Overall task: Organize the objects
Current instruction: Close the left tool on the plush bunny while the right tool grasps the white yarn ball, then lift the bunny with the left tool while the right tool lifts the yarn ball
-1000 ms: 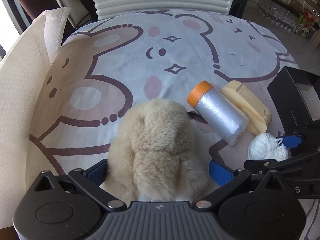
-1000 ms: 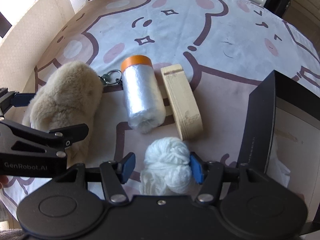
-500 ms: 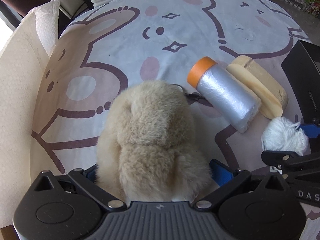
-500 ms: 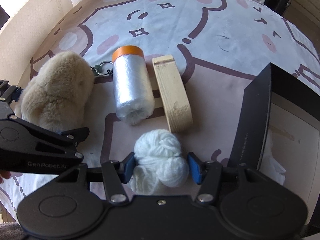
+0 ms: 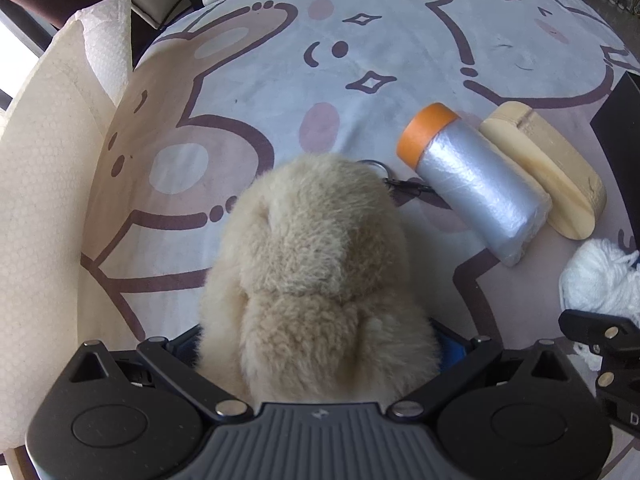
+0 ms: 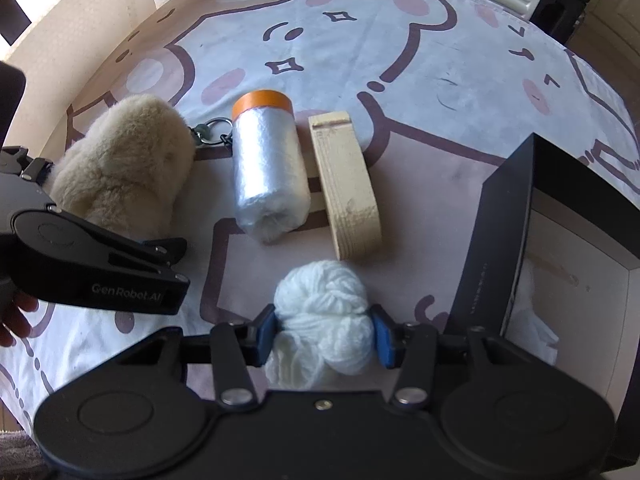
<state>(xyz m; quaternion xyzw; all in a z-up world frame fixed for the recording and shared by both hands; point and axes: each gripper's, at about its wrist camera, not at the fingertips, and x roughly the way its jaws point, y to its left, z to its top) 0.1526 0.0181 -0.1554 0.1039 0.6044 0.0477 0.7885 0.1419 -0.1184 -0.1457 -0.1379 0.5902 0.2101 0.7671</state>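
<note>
Closing in since a second ago, the right hand-held gripper now pinches the white yarn ball near the table's right edge, just left of the black box.

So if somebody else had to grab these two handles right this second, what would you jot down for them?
Left gripper: astride the beige plush toy; the fur hides the pads, so the grip is unconfirmed.
Right gripper: jaws have just been closing on the white yarn ball; both blue pads press its sides.
On the cloth, untouched: the orange-capped plastic film roll and the wooden block, side by side.
The black box stands open to the right of the yarn; something pale lies inside.
Done: yarn gripped, nothing lifted.
Left: probably move all four items into the box.
</note>
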